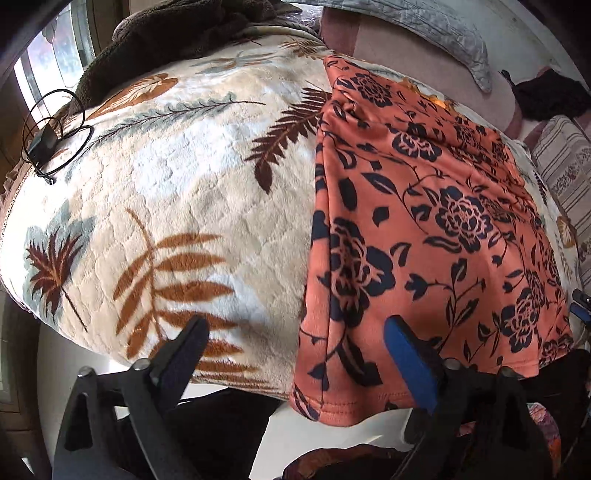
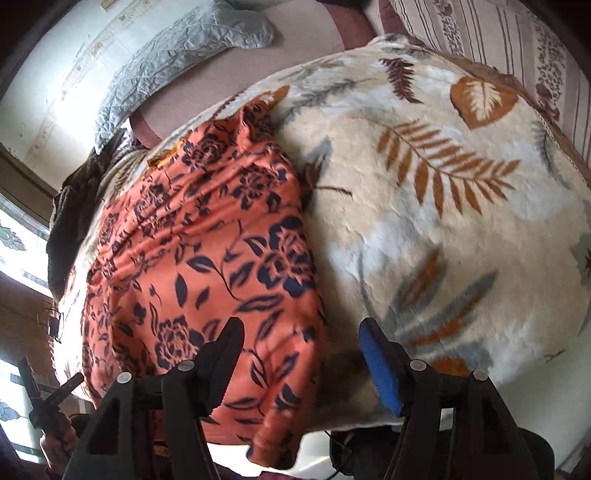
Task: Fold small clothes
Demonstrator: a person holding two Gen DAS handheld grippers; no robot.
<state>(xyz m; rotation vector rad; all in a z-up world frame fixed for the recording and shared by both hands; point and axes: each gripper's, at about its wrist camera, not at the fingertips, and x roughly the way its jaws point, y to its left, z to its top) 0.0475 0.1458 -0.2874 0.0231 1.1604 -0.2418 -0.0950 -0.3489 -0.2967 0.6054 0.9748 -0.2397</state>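
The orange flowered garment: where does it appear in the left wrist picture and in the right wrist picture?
Left wrist view: the orange flowered garment fills the right half, its hem hanging off the near edge.
Right wrist view: the garment lies left of centre.
Shared landmark: the cream leaf-print blanket under it.

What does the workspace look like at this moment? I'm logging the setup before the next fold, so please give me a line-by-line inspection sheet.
Surface: cream leaf-print blanket spread over a bed.
Job's things: orange floral garment lying fairly flat on the blanket, near hem hanging over the bed edge.
Clutter: dark brown fleece bunched at the far end; grey quilted pillow behind; dark item at the far right.
Grippers: left tool open, one finger over the blanket and one over the garment's edge, gripping nothing; right tool open over the garment's other edge, holding nothing.
Cables: black coiled cable with small device on the blanket's far corner.
Surroundings: window beside the bed; striped floral bedding.
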